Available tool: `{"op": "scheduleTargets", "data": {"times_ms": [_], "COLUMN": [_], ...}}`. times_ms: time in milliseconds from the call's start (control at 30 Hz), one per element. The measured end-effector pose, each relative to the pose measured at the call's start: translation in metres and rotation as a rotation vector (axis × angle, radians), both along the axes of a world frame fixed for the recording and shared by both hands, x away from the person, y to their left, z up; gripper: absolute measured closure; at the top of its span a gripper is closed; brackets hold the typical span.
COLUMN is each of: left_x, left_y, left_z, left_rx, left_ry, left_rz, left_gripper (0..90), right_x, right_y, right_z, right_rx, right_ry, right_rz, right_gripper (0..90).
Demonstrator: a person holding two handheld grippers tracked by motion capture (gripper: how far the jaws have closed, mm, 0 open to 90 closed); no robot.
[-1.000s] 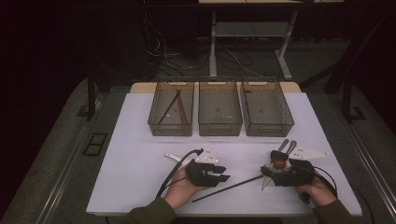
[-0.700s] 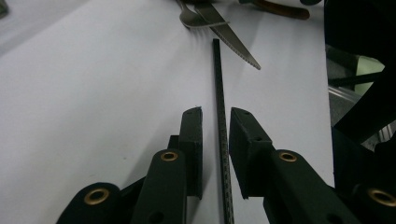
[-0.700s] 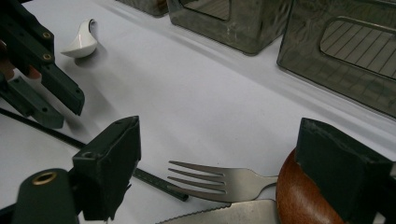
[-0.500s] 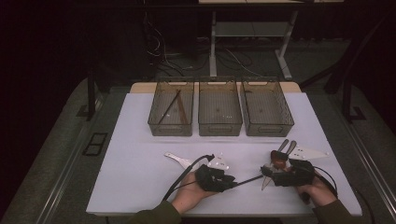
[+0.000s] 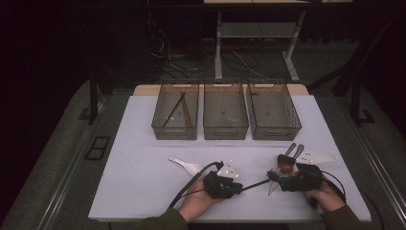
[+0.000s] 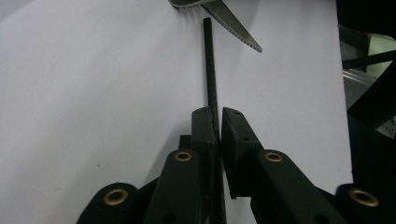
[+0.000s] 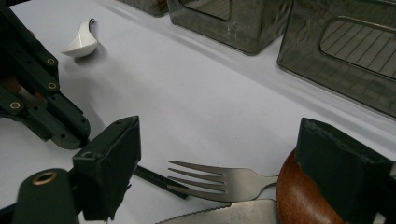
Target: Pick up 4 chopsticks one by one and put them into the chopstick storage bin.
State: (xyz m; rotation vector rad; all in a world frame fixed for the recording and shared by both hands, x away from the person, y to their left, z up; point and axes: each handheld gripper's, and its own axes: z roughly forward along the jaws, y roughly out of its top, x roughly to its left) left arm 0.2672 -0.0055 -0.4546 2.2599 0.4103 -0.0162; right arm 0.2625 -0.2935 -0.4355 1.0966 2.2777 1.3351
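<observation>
A: Where is the thin, black, stiff chopstick [image 6: 210, 70] held?

B: At its near end, clamped between the just-closed jaws of the left gripper [image 6: 218, 122]; it lies on the white table [image 6: 93, 93]. Light and slippery, it may pivot.

A: The right gripper [image 7: 219, 154]?

B: Jaws apart, over the steel fork [image 7: 210, 182].

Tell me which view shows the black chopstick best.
The left gripper view: the chopstick runs straight up from between the left claw's closed jaws toward a serrated knife. The high view shows it as a thin dark line between the hands. The right gripper view shows a short piece under the fork.
</observation>
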Motion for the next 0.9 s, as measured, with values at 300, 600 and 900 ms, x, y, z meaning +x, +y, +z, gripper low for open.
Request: {"op": "scheduleTargets", "data": {"times_ms": [300,600,900], "left_x": [-0.002,0.002,0.008], "left_y": [-0.002,0.002,0.013], "left_z": [0.002,0.006,0.017], "left_rx": [0.027,0.019,0.005], "left_ry": [-0.035,-0.016,0.004], "left_rz": [-0.009,-0.01,-0.008], "left_gripper": [85.0,85.1,85.0], "right_x": [0.0,0.0,0.0], "right_y": [0.0,-0.001,-0.001], "right_z": [0.0,0.001,0.001], "right_rx": [0.0,0.002,0.003], "right_ry": [0.0,-0.003,-0.005], "right_rz": [0.0,0.0,0.001], "right_gripper": [14.3,14.3,14.3]}}
